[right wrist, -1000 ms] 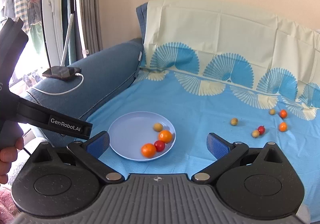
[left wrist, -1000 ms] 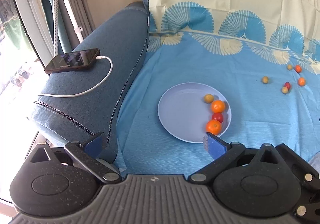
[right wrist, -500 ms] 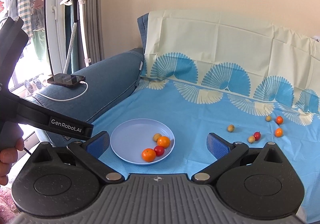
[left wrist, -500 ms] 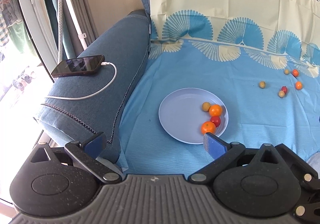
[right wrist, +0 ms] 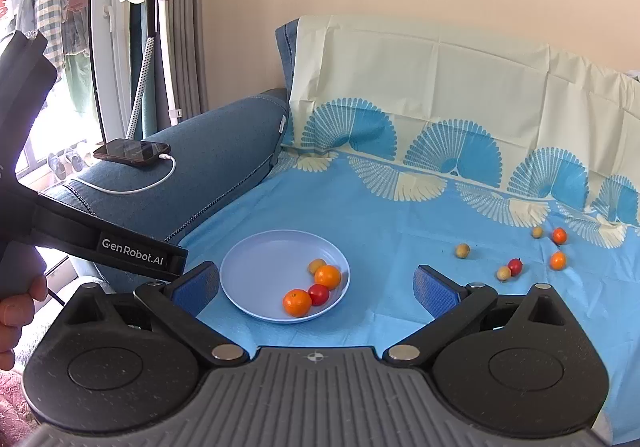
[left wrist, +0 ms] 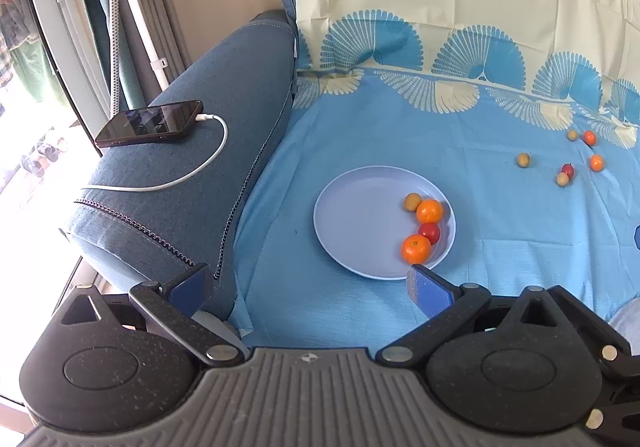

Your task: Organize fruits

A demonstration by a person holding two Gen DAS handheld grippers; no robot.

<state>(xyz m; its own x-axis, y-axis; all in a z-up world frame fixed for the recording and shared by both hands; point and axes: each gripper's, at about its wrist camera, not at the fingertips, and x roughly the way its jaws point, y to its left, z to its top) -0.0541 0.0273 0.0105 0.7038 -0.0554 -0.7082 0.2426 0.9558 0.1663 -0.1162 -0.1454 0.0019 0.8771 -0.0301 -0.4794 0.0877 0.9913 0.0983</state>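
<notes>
Four fruits sit on the plate; six wait on the sofa cloth.
Both grippers are wide apart and empty; reach the right gripper slowly over the yellow fruit; squeeze softly.

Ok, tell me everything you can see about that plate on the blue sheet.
The plate is round, shallow and pale lavender-blue, looking like smooth plastic. It lies flat on the blue sheet beside the sofa armrest. Four fruits cluster against its right rim: a tan one, two oranges and a small red one between them. The rest of the plate is bare. Neither gripper touches it.
</notes>
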